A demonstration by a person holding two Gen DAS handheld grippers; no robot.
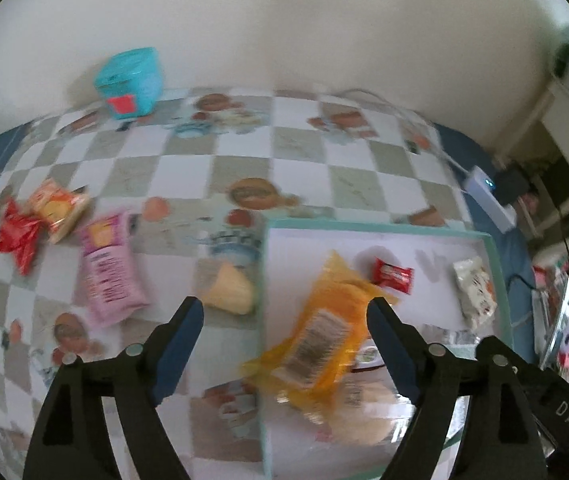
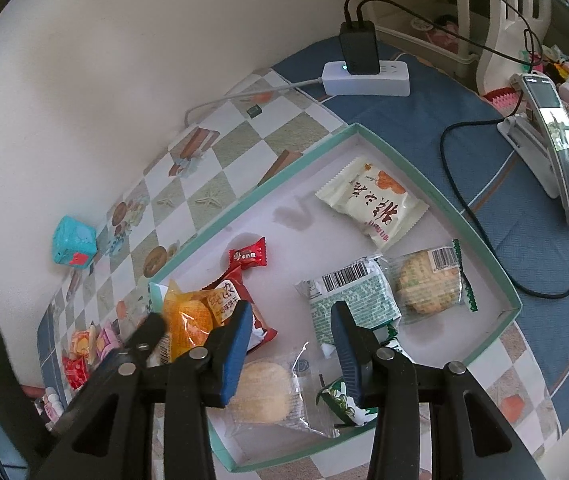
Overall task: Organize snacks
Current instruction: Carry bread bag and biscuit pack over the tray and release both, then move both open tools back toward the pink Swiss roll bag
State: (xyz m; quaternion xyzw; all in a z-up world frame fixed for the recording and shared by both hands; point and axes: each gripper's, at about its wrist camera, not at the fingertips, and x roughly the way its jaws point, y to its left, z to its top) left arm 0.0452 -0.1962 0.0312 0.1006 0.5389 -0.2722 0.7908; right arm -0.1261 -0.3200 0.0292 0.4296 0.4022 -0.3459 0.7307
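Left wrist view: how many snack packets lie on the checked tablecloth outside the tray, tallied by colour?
Crinkled red wrapper: 1
Orange-yellow packet: 1
Pink printed packet: 1
Pale yellow packet: 1
Total: 4

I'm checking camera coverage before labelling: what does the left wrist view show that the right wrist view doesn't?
Only the left wrist view shows clearly the snacks outside the tray: the pink packet and the pale yellow wedge snack.

Only the right wrist view shows the green barcode packet, the round cracker packet, the clear-wrapped round cake and the phone on its stand.

Both show the tray, the orange packet, the small red candy, the cream packet and the teal box.
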